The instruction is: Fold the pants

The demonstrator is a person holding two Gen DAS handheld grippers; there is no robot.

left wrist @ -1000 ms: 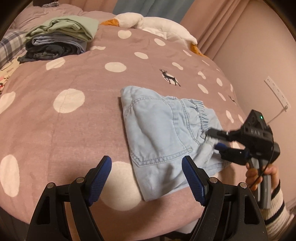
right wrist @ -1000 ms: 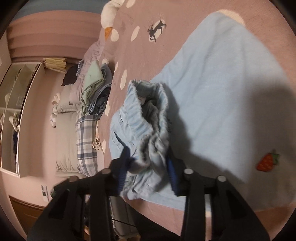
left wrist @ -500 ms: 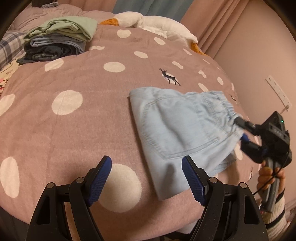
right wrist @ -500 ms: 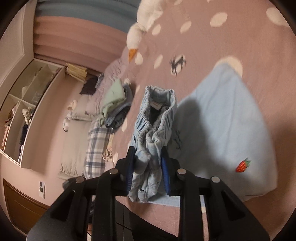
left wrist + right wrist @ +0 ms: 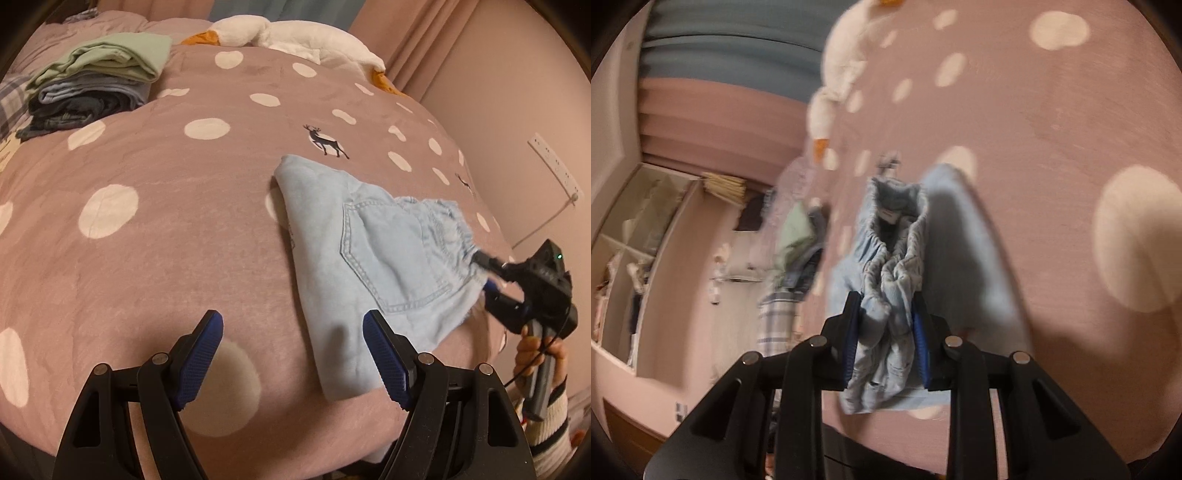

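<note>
Light blue denim pants [image 5: 373, 254] lie on the pink dotted bedspread [image 5: 184, 221] at the right, back pocket up. My right gripper [image 5: 482, 271] is shut on the elastic waistband [image 5: 890, 295] and holds that end lifted and stretched toward the bed's right edge. In the right wrist view the bunched waistband sits between the blue pads [image 5: 851, 339]. My left gripper [image 5: 291, 354] is open and empty above the bed's near edge, just left of the pants' near corner.
A stack of folded clothes [image 5: 96, 85] sits at the far left of the bed. A white plush goose [image 5: 295, 35] lies at the head. A wall with a socket strip [image 5: 554, 166] is close on the right. Shelves [image 5: 646, 240] stand across the room.
My right gripper has pulled the waistband rightward and up, unfolding the pants and dragging them toward the right edge. My left gripper has stayed open and still.
</note>
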